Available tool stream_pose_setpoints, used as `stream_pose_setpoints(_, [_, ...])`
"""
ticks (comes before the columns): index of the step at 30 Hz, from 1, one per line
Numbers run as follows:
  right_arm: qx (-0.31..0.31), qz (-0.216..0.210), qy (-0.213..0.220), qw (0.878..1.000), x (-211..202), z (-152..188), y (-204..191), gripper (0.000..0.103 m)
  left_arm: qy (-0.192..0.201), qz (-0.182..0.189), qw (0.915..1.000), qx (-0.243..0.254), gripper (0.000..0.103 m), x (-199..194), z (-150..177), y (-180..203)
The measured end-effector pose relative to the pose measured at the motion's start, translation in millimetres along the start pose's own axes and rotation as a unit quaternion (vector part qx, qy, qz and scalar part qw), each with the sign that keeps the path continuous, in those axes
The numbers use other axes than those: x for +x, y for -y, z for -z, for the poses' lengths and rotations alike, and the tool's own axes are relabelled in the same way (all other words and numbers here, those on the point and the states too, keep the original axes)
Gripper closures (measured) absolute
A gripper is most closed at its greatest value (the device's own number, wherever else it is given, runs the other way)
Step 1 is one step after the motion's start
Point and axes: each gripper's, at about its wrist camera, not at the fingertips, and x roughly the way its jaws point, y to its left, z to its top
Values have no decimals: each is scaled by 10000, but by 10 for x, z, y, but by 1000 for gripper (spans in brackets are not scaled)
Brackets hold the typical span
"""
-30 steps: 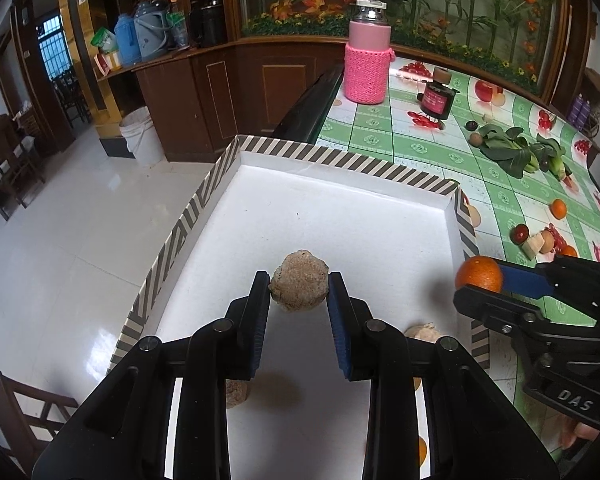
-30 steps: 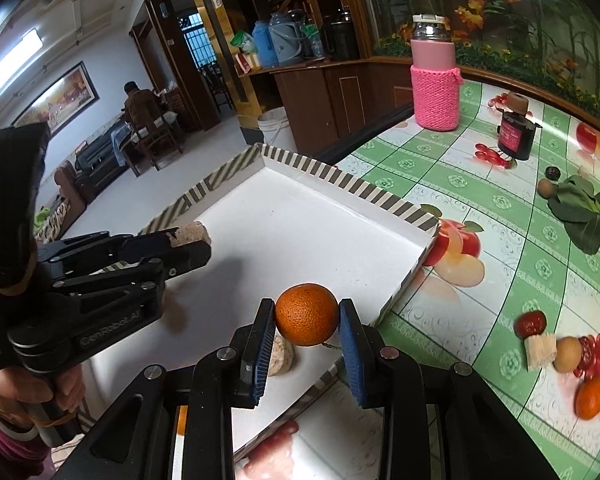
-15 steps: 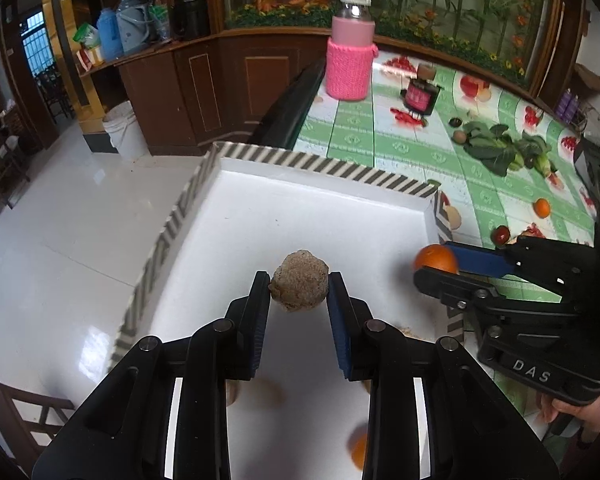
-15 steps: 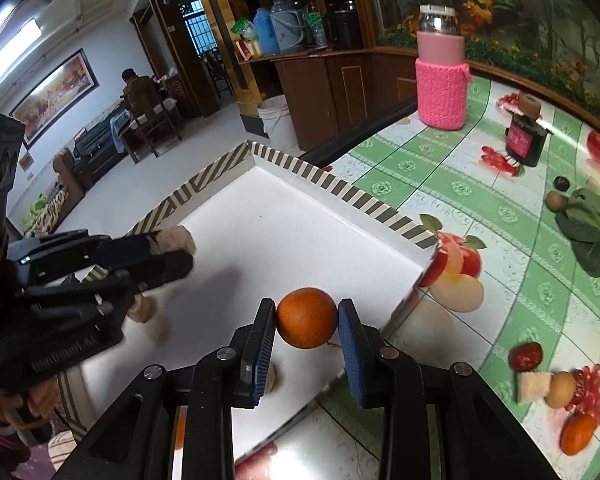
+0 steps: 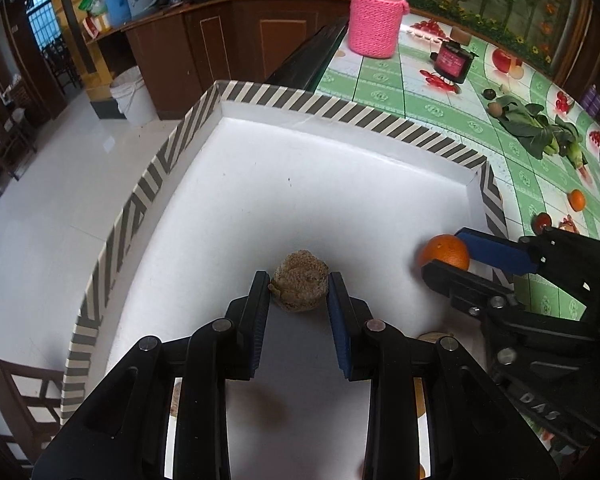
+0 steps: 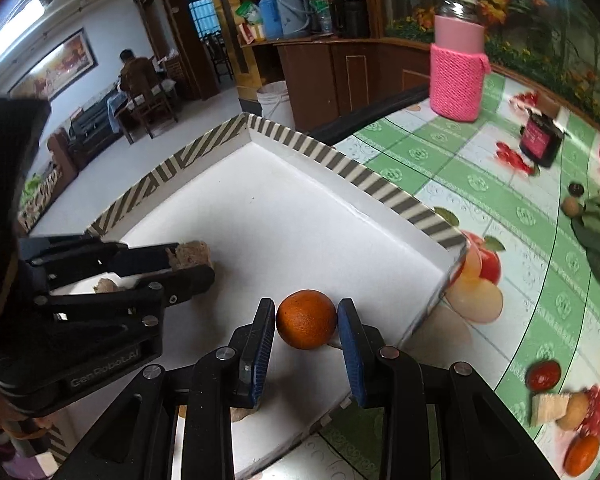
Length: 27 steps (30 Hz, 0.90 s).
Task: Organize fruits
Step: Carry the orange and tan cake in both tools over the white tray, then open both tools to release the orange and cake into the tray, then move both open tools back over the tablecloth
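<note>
My left gripper (image 5: pixel 299 286) is shut on a rough brown round fruit (image 5: pixel 300 285) and holds it low over the white tray floor. My right gripper (image 6: pixel 306 319) is shut on an orange (image 6: pixel 306 319), just above the tray near its right wall. The tray (image 5: pixel 340 109) is white with a grey striped rim. In the left wrist view the right gripper (image 5: pixel 448 256) and its orange (image 5: pixel 444 251) show at the right. In the right wrist view the left gripper (image 6: pixel 190 258) and brown fruit (image 6: pixel 190 254) show at the left. More fruit lies partly hidden under both grippers.
A green fruit-print tablecloth (image 6: pixel 480 168) covers the table right of the tray. On it stand a pink knit-sleeved bottle (image 5: pixel 376 20) and a dark jar (image 5: pixel 452 60); leafy greens (image 5: pixel 536 128) and small loose fruits (image 6: pixel 556 400) lie there. The tray's left side overhangs the floor.
Both grippers have moved down and further in over the tray, each still holding its fruit. The orange has passed from over the tray's right rim to inside it.
</note>
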Motion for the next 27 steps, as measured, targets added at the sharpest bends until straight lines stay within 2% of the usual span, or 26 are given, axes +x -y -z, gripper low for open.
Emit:
stream_pose_setpoints(3, [124, -91, 114, 9998, -89, 33, 24, 72, 10, -92, 10000, -12, 68, -5, 24, -14])
stream_pose_setpoints(5, [172, -99, 189, 9996, -178, 64, 21, 72, 22, -86, 10000, -28, 48, -10, 41, -20])
stream_pose_setpoints(6, [192, -108, 249, 9994, -239, 87, 12, 72, 58, -79, 9999, -38, 46, -26, 52, -24])
stream_pose_setpoints(11, [317, -125, 446, 9984, -447, 198, 6, 72, 369, -350, 9987, 22, 46, -183, 118, 14])
stream_pose_setpoints(15, [473, -272, 702, 9960, -637, 340, 49, 72, 792, -464, 9958, 59, 46, -414, 199, 75])
stream_pose_setpoints(20, [564, -121, 873, 9945, -876, 540, 127, 72, 1367, -536, 9891, 124, 46, -714, 334, 254])
stream_pose_setpoints(23, [667, -134, 1015, 9925, -1034, 687, 197, 72, 1570, -430, 9863, 257, 46, -816, 407, 472])
stream_pose_setpoints(27, [807, -116, 1123, 9903, -1220, 927, 328, 72, 1658, -218, 9850, 420, 46, -887, 494, 716])
